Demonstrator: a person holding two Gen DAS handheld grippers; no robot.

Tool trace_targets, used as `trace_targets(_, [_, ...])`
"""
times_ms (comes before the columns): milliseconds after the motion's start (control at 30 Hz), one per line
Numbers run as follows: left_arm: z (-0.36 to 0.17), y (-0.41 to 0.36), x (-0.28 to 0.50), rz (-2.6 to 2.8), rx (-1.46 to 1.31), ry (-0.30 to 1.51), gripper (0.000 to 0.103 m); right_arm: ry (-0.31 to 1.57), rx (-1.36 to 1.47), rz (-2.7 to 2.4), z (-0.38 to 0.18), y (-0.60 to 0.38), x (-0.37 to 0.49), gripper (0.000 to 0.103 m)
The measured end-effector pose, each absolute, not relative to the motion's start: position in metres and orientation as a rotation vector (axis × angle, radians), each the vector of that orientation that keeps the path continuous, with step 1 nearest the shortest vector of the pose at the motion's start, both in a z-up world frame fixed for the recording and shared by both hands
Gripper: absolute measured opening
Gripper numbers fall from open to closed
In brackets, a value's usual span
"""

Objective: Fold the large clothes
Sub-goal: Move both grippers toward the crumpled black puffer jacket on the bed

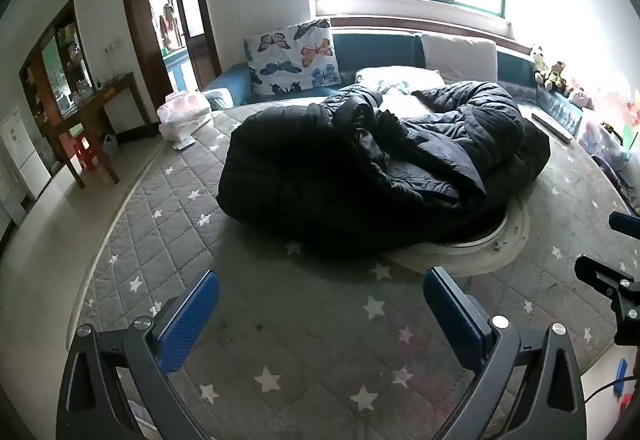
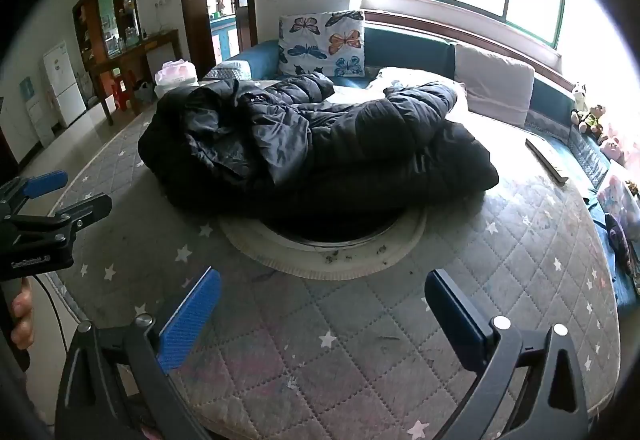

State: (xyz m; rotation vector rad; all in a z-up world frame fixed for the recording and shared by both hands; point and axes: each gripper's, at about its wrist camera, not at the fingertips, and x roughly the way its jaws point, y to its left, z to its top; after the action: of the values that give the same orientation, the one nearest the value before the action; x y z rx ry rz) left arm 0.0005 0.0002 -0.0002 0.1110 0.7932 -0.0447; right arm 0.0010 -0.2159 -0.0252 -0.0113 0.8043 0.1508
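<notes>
A large black puffer coat (image 1: 372,168) lies crumpled in a heap on the grey star-patterned quilted surface (image 1: 280,320); it also shows in the right wrist view (image 2: 320,148). It partly covers a round white disc (image 2: 332,252) set in the surface. My left gripper (image 1: 322,304) is open and empty, above the quilt in front of the coat, apart from it. My right gripper (image 2: 324,304) is open and empty, also short of the coat. The right gripper's fingers show at the left view's right edge (image 1: 612,284); the left gripper shows at the right view's left edge (image 2: 44,216).
A blue sofa back (image 1: 376,48) with a butterfly cushion (image 1: 294,56) and a beige cushion (image 1: 460,56) runs behind under a window. Plush toys (image 1: 552,72) sit at the right. A wooden desk (image 1: 96,108), a bag (image 1: 184,116) and a doorway stand at the left.
</notes>
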Motion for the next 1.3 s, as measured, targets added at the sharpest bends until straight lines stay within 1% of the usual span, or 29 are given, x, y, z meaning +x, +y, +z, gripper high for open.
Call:
trace_targets(467, [-0.003, -0.005, 0.006, -0.039, 0.132, 0.809, 0.103, 0.809, -0.015, 0.150, -0.027, -0.219, 0.011, 0.103])
trace_targets(833, [0.002, 0.000, 0.025, -0.056, 0.149, 0.804, 0.103, 0.801, -0.050, 0.144, -0.024, -0.221, 0.026, 0.103])
trace_targets(1033, [0.013, 0.003, 0.047, -0.056, 0.182, 0.800, 0.103, 0.806, -0.070, 0.156, -0.022, -0.227, 0.043, 0.103])
trace_targets(1100, [0.016, 0.005, 0.059, -0.046, 0.182, 0.823, 0.103, 0.817, -0.067, 0.162, -0.022, -0.229, 0.050, 0.103])
trace_targets(1167, [0.021, 0.005, 0.069, -0.046, 0.185, 0.803, 0.103, 0.828, -0.059, 0.179, -0.021, -0.233, 0.061, 0.103])
trace_targets(1300, [0.025, 0.010, 0.102, -0.055, 0.177, 0.864, 0.103, 0.850, -0.007, 0.185, -0.017, -0.250, 0.089, 0.103])
